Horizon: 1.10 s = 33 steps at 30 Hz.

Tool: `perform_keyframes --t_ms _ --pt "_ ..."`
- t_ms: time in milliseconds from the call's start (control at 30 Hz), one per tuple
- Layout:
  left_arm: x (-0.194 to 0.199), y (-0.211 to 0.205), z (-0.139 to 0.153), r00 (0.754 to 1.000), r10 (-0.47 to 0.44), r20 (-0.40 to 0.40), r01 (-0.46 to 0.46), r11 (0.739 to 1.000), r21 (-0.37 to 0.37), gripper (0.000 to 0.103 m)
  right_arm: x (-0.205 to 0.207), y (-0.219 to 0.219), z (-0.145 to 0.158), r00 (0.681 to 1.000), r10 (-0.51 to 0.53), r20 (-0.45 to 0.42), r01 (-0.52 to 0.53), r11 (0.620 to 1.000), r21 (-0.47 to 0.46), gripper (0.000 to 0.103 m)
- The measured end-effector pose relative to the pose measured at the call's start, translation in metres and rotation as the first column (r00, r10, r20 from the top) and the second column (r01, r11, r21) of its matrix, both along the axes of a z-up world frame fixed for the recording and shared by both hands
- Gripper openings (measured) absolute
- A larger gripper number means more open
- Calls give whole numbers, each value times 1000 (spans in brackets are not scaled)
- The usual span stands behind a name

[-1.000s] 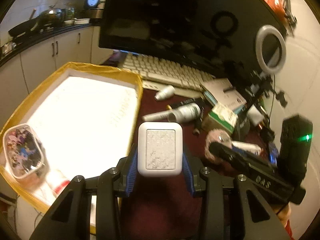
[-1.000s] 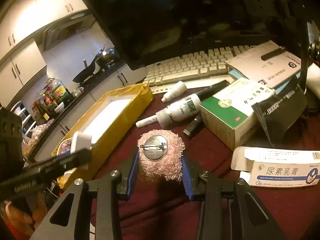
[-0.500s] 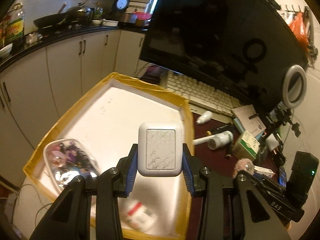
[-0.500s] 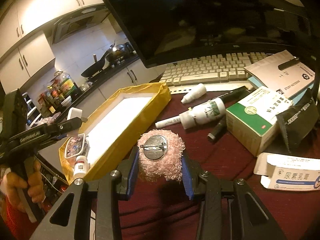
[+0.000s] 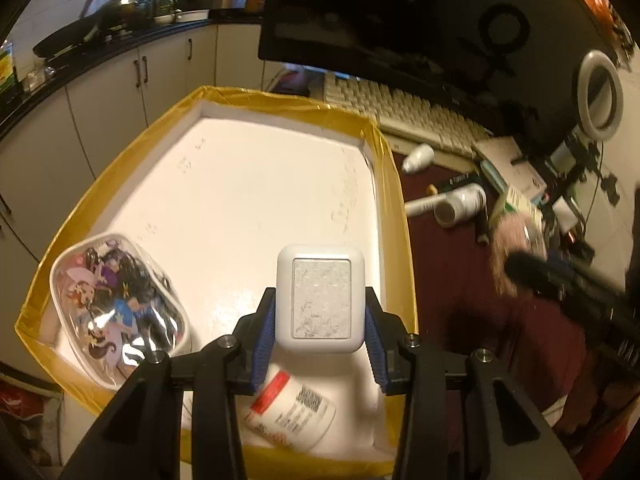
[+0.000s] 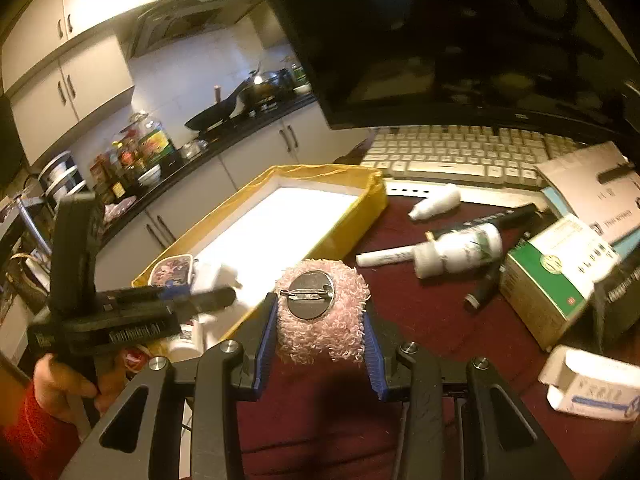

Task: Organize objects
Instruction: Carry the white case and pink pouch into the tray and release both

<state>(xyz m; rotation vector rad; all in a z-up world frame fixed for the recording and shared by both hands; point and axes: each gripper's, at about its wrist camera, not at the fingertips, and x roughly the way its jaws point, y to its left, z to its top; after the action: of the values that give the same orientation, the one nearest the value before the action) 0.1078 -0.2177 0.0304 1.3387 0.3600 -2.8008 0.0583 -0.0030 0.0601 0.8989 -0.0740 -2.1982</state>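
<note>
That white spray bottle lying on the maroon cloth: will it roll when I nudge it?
Probably. The spray bottle lies on its side and its body looks round, so a sideways push should roll it. The narrow nozzle end may swing it in an arc. It looks like light plastic.

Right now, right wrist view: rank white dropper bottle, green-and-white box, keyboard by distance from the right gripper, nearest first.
From the right gripper, shut on the pink fuzzy badge:
1. Green-and-white box, to the right on the maroon cloth.
2. White dropper bottle, ahead, beside the yellow tray's far corner.
3. Keyboard, farthest, under the monitor.
</note>
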Motion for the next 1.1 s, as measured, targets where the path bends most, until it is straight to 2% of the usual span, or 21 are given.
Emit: perform_keyframes --t_ms 267,500,667,800,967,1033,1100 --pt "11 -4 -4 997 -57 49 57 998 -7 39 -19 -50 8 994 110 7 -110 993 52 42" --pt "13 -7 -5 994 -89 63 90 996 -17 39 -25 -106 -4 972 235 21 -235 959 159 42" --pt "13 -11 -6 994 -90 63 90 996 3 39 -28 -118 -18 966 257 36 -259 941 220 43" --pt "12 -14 -7 995 -78 65 77 997 13 39 -25 -125 -27 967 255 8 -245 923 297 44" --pt "13 -18 -6 996 -61 69 59 998 30 40 -21 -126 -26 961 276 -4 -260 910 323 46" --pt "14 -20 -5 996 -54 68 52 998 31 43 -18 -125 -26 960 280 -5 -264 910 321 47" --pt "14 -19 -4 997 -45 67 44 999 26 51 -17 -123 -25 962 272 -3 -258 915 310 49"
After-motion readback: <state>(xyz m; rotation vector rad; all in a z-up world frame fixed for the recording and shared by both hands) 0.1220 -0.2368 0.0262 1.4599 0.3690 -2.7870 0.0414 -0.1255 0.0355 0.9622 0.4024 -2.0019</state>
